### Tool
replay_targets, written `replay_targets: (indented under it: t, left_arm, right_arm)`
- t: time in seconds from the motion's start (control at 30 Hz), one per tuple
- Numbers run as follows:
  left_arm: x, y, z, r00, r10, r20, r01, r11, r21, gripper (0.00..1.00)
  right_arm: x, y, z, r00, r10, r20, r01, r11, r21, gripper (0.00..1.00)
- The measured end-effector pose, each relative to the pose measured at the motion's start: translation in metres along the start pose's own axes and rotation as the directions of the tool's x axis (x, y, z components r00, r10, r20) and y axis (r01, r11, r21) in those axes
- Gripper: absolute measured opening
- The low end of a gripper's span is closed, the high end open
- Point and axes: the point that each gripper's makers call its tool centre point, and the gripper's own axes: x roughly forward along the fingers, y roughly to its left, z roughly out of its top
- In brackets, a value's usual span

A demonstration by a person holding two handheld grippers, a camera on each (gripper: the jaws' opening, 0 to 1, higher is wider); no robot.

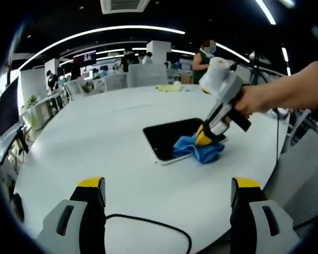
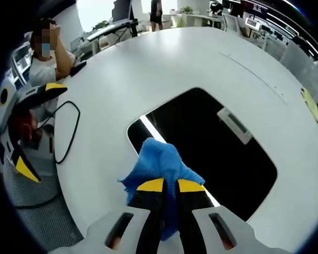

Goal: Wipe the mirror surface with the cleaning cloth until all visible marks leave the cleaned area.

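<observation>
Wiping the mirror's near corner

Right hand-held gripper (image 2: 169,185) pinches the cloth (image 2: 161,164) on the mirror (image 2: 222,159); unwiped glass lies ahead. Left hand-held gripper (image 1: 167,193) hangs spread above the tabletop (image 1: 95,137).

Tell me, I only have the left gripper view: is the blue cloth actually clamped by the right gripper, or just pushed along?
Observer: Clamped. In the right gripper view the right gripper is shut on the blue cleaning cloth.
Operator: Where is the cloth on the mirror?
Observer: At the near rim of the dark rectangular mirror, overlapping its edge.
Operator: Anything reflected in it?
Observer: A bright ceiling light strip beside the cloth.
</observation>
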Motion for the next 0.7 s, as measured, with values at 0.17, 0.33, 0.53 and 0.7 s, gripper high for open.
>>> replay_targets:
  t: [0.17, 0.33, 0.53, 0.7]
  left_arm:
    - [-0.0002, 0.0001, 0.0000, 1.000, 0.001, 0.001, -0.001, 1.000, -0.005, 0.99]
    - [0.0001, -0.0011, -0.0001, 1.000, -0.002, -0.003, 0.002, 1.000, 0.001, 0.99]
    - [0.0001, -0.0007, -0.0006, 1.000, -0.003, -0.004, 0.003, 1.000, -0.001, 0.99]
    - [0.0001, -0.0009, -0.0009, 1.000, -0.003, -0.006, 0.003, 1.000, -0.001, 0.99]
  right_arm:
    - [-0.0020, -0.0023, -0.0030, 1.000, 0.004, -0.003, -0.004, 1.000, 0.002, 0.03]
    - [-0.0020, -0.0024, -0.0032, 1.000, 0.006, -0.014, -0.006, 1.000, 0.004, 0.03]
    - [-0.0010, -0.0053, -0.0020, 0.999, 0.029, -0.031, -0.028, 0.999, 0.019, 0.03]
    - [-0.0008, -0.0097, -0.0011, 0.998, 0.037, -0.057, -0.036, 0.999, 0.020, 0.03]
